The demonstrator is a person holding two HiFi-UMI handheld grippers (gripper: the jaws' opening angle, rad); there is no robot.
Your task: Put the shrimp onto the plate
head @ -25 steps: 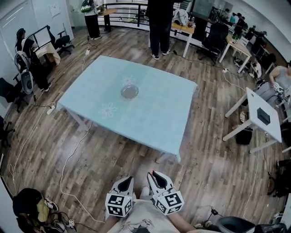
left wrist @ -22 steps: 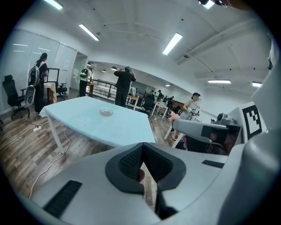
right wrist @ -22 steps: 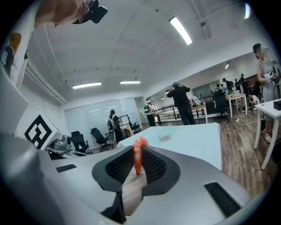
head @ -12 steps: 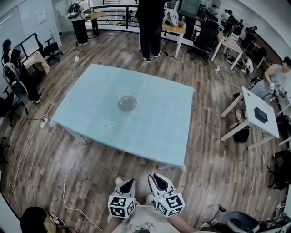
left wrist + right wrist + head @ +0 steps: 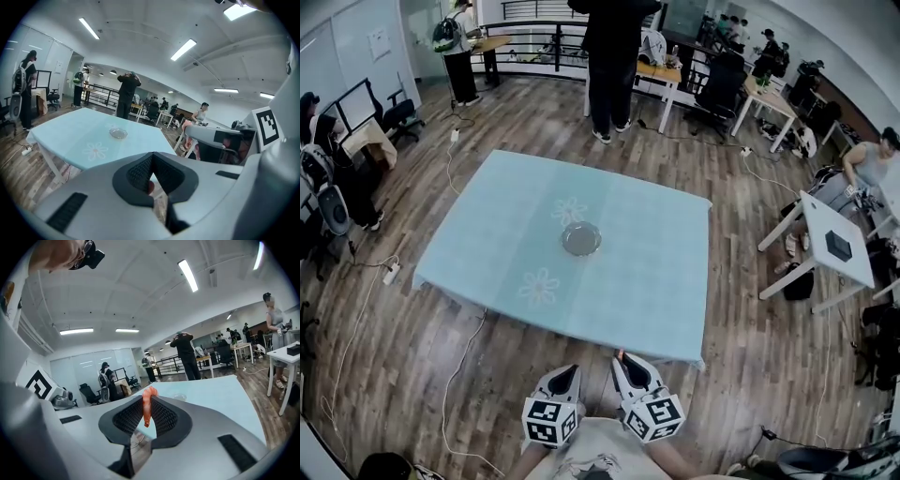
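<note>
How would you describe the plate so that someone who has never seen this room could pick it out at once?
Find the large pale blue table in the middle of the wood-floored office. Near its centre, between two white flower prints, sits a small round greyish plate. It is the only loose object on the tabletop.

- The counter (image 5: 656, 281) is now seen closer to both grippers: its near edge, well apart from them a second ago, is brought just ahead of the right gripper (image 5: 622, 359).
- The plate (image 5: 580, 238) is shifted lower and toward the middle of the head view, nearer to the left gripper (image 5: 566, 373) than before.
- The strip of wooden floor (image 5: 487, 375) between counter and grippers is narrowed.
- The dark bundle (image 5: 384, 466) at the lower left is almost carried out of view.
</note>
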